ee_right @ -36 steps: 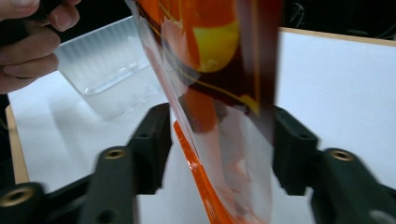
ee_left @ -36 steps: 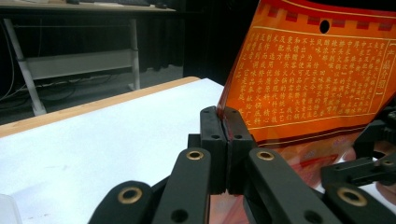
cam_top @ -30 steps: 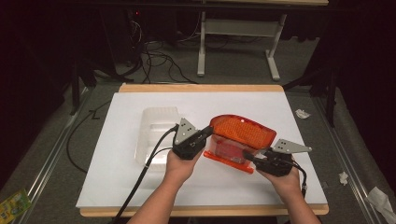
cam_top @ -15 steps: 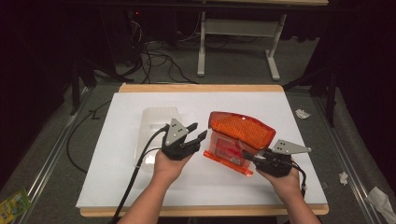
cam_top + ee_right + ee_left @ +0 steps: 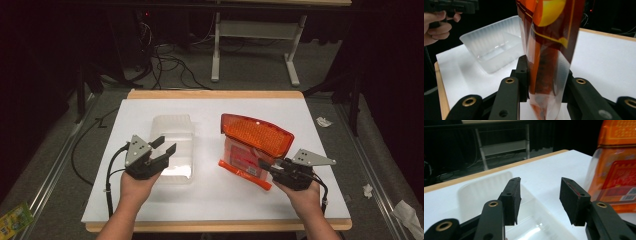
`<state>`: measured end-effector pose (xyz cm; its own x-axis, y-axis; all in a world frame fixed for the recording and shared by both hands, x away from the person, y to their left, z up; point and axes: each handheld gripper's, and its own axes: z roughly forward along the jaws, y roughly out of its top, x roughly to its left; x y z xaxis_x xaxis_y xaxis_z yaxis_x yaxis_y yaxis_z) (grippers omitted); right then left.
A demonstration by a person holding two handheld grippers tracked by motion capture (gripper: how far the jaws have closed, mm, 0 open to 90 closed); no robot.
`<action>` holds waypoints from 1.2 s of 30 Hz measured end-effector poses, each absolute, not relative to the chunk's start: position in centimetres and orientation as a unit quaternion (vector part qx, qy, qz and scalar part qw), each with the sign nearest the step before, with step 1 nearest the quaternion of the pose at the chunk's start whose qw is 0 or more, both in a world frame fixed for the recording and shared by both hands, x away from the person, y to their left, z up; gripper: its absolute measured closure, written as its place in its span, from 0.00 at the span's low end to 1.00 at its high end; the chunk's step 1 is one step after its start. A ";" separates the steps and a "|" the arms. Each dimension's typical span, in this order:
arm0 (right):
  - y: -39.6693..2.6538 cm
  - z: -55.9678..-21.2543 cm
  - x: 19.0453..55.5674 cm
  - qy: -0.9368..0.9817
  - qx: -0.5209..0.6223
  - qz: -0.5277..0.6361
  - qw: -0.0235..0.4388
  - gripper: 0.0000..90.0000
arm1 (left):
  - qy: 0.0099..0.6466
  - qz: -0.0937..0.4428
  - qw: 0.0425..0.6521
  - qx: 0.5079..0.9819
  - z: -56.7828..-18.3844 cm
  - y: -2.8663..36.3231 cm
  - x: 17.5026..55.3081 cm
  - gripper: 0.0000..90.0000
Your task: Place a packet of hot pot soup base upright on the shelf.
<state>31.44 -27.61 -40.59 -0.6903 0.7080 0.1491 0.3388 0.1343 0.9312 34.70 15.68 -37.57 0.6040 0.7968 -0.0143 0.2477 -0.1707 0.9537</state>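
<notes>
Your right gripper is pinching the orange bag at its near edge, holding it upright. Your left gripper just opened, jaws spread with nothing between them, hovering over the clear plastic tray, which looks empty.

Orange packet with a fine dotted grid on its upper part, red printed panels lower down, a yellow patch and clear film edges in the right gripper view; frosted, see-through white tray with ribbed walls; plain white table top edged in pale wood; black jaws on both grippers, brass-coloured rivets, grey three-cornered plates on top; dark grey floor, black cables, crumpled white scraps
</notes>
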 end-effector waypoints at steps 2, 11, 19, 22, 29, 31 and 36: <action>-27.5 -40.3 31.4 0.734 0.355 0.553 0.174 0.80 | 0.367 0.261 0.533 0.716 -37.6 16.6 34.6 0.58; -27.5 -39.5 31.2 0.725 0.359 0.560 0.181 0.80 | 0.377 0.270 0.531 0.709 -37.7 18.2 34.4 0.58; -27.2 -38.8 31.1 0.721 0.352 0.567 0.186 0.80 | 0.392 0.279 0.520 0.706 -38.1 20.1 34.1 0.57; -26.8 -38.6 31.0 0.720 0.351 0.570 0.183 0.80 | 0.403 0.279 0.513 0.705 -38.7 21.1 33.9 0.56; -25.3 -37.8 31.4 0.721 0.346 0.574 0.175 0.80 | 0.426 0.277 0.508 0.696 -40.5 22.9 33.3 0.54; -24.8 -37.5 31.5 0.721 0.344 0.577 0.171 0.80 | 0.432 0.278 0.506 0.693 -41.1 23.4 33.2 0.52; -22.5 -36.5 32.3 0.715 0.333 0.593 0.166 0.80 | 0.444 0.279 0.507 0.684 -42.4 24.7 32.8 0.45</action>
<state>32.26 -22.48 -36.50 -0.7236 0.6720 0.1577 0.2794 0.0762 0.9571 32.81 24.75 -42.42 0.4503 0.8903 -0.0678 0.3247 -0.0926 0.9413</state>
